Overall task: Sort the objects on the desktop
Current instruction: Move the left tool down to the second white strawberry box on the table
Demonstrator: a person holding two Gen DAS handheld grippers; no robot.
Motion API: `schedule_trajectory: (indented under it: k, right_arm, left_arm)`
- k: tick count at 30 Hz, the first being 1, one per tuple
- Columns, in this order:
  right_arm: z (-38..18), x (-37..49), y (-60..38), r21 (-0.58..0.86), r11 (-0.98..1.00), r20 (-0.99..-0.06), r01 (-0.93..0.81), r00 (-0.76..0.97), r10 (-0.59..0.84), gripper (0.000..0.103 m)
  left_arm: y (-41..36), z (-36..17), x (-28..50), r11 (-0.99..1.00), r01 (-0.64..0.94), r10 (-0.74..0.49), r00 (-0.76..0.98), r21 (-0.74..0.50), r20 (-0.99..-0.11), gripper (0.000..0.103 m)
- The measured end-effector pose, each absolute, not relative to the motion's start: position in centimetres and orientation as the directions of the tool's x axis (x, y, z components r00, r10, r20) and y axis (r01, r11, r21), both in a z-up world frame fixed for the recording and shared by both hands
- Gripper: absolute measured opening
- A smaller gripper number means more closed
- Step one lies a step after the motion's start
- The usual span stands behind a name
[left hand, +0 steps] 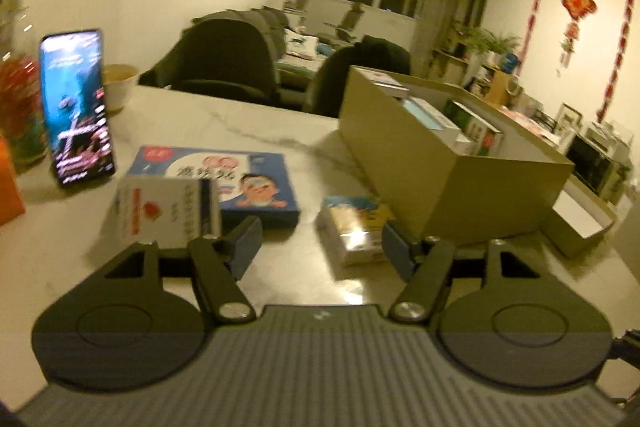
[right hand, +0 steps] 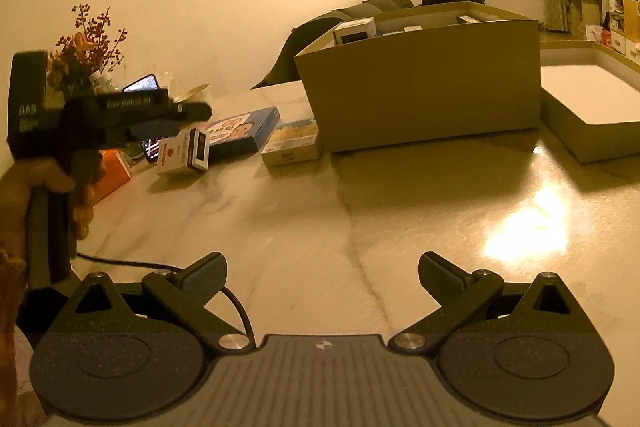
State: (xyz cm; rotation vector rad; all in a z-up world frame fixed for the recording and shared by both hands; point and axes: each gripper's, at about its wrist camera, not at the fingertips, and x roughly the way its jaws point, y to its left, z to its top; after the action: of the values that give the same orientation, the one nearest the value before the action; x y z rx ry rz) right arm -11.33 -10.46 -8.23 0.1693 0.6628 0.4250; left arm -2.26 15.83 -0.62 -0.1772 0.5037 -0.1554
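My left gripper is open above the marble table. A small yellow and blue box lies ahead between its fingers, close to the right finger, untouched. A tilted white and red box is just outside the left finger; whether it rests on the table I cannot tell. Behind them lies a flat blue box. In the right wrist view a hand holds the left gripper over the white and red box. My right gripper is open over bare table.
An open cardboard box with several small boxes inside stands at the right, its lid beside it. A lit phone, a bowl, an orange box and a vase of flowers stand at the left. Chairs line the far edge.
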Motion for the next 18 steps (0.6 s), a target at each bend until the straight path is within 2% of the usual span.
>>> schedule_trajectory:
  k: [5, 9, 18]
  right_arm:
    - [-8.6, -11.2, -10.2, 0.284, 0.902, -0.572, -0.324, 0.698, 0.431, 0.102]
    - [-9.1, -10.8, -10.1, 0.285, 0.904, -0.587, -0.318, 0.688, 0.427, 0.102]
    - [-10.0, -9.9, -10.0, 0.272, 0.913, -0.602, -0.306, 0.686, 0.409, 0.103]
  left_arm:
    - [17.3, -1.5, -3.2, 0.973, 0.059, -0.152, 0.893, -0.225, -0.424, 0.079]
    - [18.3, -1.9, -3.4, 0.977, 0.031, -0.119, 0.901, -0.213, -0.418, 0.092]
    - [19.9, -4.0, -2.3, 0.991, -0.025, -0.034, 0.905, -0.132, -0.424, 0.099]
